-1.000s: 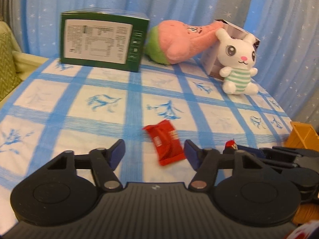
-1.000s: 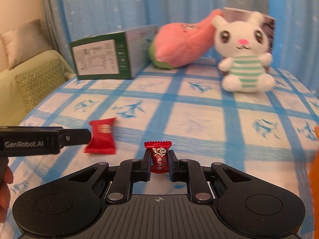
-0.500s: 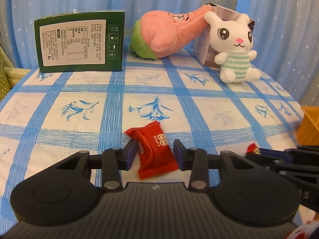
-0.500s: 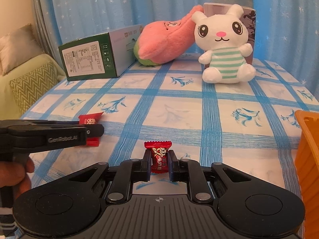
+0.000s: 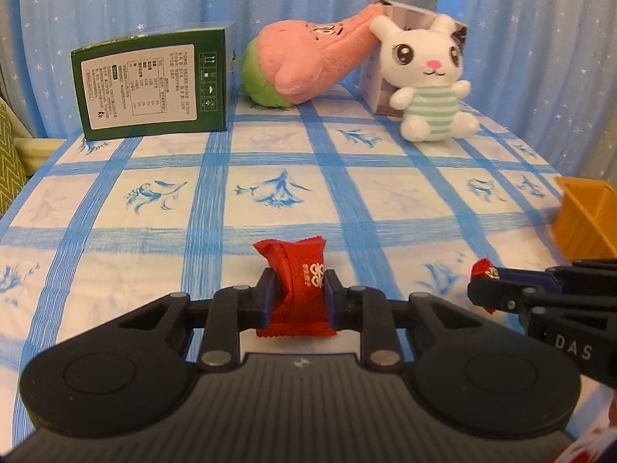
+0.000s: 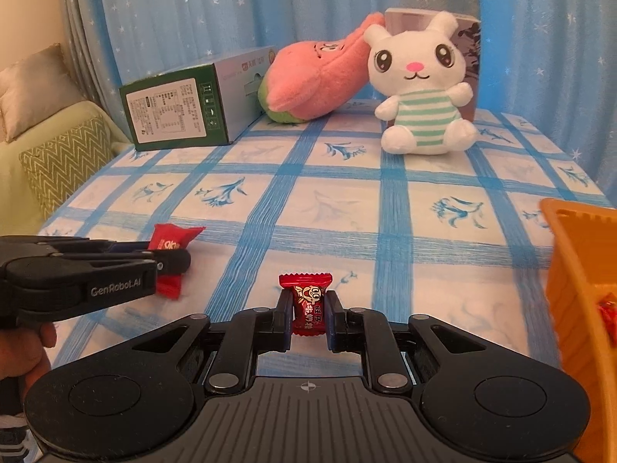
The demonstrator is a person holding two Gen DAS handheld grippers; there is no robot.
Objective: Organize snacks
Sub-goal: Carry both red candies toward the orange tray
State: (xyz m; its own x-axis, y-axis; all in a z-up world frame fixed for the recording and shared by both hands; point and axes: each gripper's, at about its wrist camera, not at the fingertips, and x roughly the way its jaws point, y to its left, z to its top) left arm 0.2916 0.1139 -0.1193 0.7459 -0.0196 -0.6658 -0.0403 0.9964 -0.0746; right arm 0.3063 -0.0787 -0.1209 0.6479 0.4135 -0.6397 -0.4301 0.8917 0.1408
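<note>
Red foil packet (image 5: 299, 289) sits clamped between the jaws of the left gripper (image 5: 299, 297), its long axis running fore-and-aft along the fingers, one crimped end projecting ahead of the tips and the other trailing back toward the gripper body. The wrapper is visibly pinched at the waist — a firm hold, judged adequate for transport. In the right wrist view the same packet (image 6: 169, 258) appears lifted clear of the checked tablecloth (image 5: 270, 162).

The right gripper (image 6: 308, 308) is likewise closed on its own item, a small red candy (image 6: 306, 305), held upright between the pads with the serrated top edge above the fingertips.

The governing relation: the orange basket (image 6: 574, 270) lies to the right of the right gripper's jaws and just ahead, very near; from the left gripper's jaws it lies well off to the right and ahead (image 5: 586, 216), with the right gripper between. At least one red wrapper appears already inside it, though this is only partly visible.

Judgement — the right hand is the nearer to the basket and should deposit first; the left must cross behind or wait, or the two tools risk fouling.

Beyond the jaws, untouched: a green box (image 5: 154, 81), a pink plush (image 5: 308, 61) and a white rabbit plush (image 5: 428, 77).
</note>
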